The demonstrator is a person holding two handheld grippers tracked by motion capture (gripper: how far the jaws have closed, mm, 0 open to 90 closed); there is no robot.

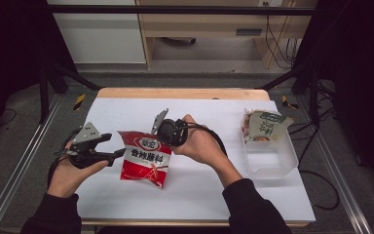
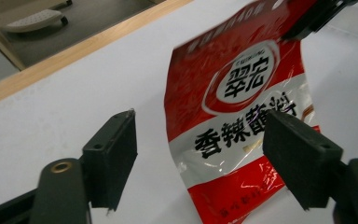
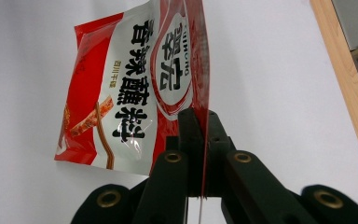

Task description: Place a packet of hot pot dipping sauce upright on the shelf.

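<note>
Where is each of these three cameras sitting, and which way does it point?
High view: above the person's side, looking forward and down on the white table; both forearms, hands, left tongs and right tongs show.
Left gripper view: rides the left tongs, looking along its open jaws at the red sauce packet.
Right gripper view: rides the right tongs, jaws clamped on the packet's edge.
Shared: all three see the red sauce packet and the table.
</note>
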